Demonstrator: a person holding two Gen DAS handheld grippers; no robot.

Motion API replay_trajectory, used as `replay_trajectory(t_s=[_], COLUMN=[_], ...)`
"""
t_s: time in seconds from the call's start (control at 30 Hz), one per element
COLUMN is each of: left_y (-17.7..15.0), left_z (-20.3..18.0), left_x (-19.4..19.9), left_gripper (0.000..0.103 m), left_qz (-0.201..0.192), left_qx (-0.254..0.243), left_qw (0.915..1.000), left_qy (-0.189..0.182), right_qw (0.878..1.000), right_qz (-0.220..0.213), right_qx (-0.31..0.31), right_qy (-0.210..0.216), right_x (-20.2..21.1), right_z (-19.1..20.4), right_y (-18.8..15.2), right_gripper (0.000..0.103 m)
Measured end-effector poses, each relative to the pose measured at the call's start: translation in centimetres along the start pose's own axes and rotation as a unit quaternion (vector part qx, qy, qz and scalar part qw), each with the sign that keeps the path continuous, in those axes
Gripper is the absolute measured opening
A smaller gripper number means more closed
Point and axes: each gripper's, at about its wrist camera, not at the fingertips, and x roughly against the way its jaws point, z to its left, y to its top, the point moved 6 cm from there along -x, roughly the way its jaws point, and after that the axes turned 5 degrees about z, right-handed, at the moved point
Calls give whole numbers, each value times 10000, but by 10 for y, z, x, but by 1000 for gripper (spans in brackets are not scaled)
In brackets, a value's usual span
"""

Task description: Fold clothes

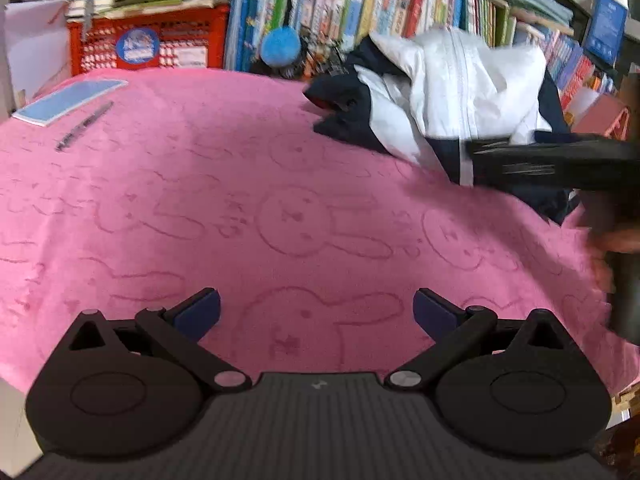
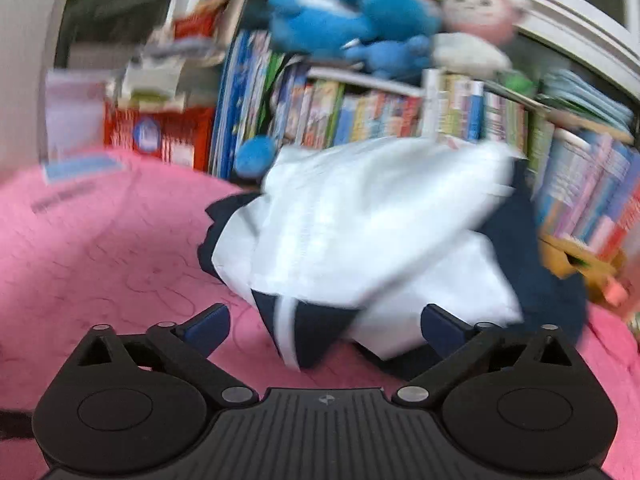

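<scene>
A crumpled white and navy zip jacket point(image 1: 444, 92) lies bunched at the far right of the pink rabbit-print blanket point(image 1: 240, 184). My left gripper point(image 1: 316, 312) hovers open over bare blanket, well short of the jacket. In the left wrist view the right gripper's black body point(image 1: 552, 164) reaches in from the right, over the jacket's near edge. The right wrist view is blurred. There the jacket point(image 2: 360, 216) fills the middle, and my right gripper point(image 2: 326, 326) is open, with the navy hem lying between its blue pads point(image 2: 440, 326).
A blue notebook point(image 1: 68, 100) and a pen point(image 1: 82, 126) lie at the blanket's far left. Behind stand a red crate point(image 1: 148, 42) under stacked papers, a blue pompom point(image 1: 280, 46) and a packed bookshelf point(image 1: 400, 8). Blue and pink plush toys point(image 2: 352, 12) sit on the shelf.
</scene>
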Motion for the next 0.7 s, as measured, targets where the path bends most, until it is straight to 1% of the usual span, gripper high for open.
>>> replay_trajectory(t_s=[0.03,0.07,0.1,0.13,0.2,0.23,0.37,0.4,0.47,0.53,0.6,0.63,0.7], left_y=[1,3,7,11,20,24,40,44,51,54,57,57,57], left_z=[3,5,1,-3,-10,-14,-29,-33,-42,-61,-80,-88,-101], left_x=[5,8,7,6,5,4,1,0,-2,-2,-3,-2,4], left_gripper=[103,103,103,103,103,103,103,103,103,103,103,103,103], left_qz=[-71,-146,-234,-322,-498,-586,-936,-1023,-1203,-1423,-1641,-1769,-2120], left_qx=[19,6,-85,-176,-358,-449,-812,-903,-1066,-1122,-1177,-1233,-1499], left_qw=[10000,9999,9997,9993,9978,9968,9908,9888,9843,9799,9747,9715,9611], left_qy=[11,3,-59,-120,-242,-303,-547,-608,-728,-841,-953,-987,-939], right_qw=[9998,9982,9951,9911,9781,9735,9621,9572,9442,9293,9159,9092,9021], right_qz=[122,317,366,302,173,100,-209,-269,-259,-217,-156,-124,-148], right_qx=[-128,-516,-900,-1218,-1846,-1994,-2167,-2253,-2488,-2717,-2892,-2973,-3043], right_qy=[-121,-44,183,437,942,1120,1640,1796,2140,2493,2781,2913,3055], right_x=[-15,-27,-26,-17,0,13,73,85,101,115,120,122,129], right_z=[3,-1,-7,-13,-24,-29,-47,-53,-61,-68,-70,-71,-75], right_y=[4,8,12,16,24,27,38,41,47,52,58,62,60], right_gripper=[50,24,10,9,9,9,9,9,9,9,9,9,9])
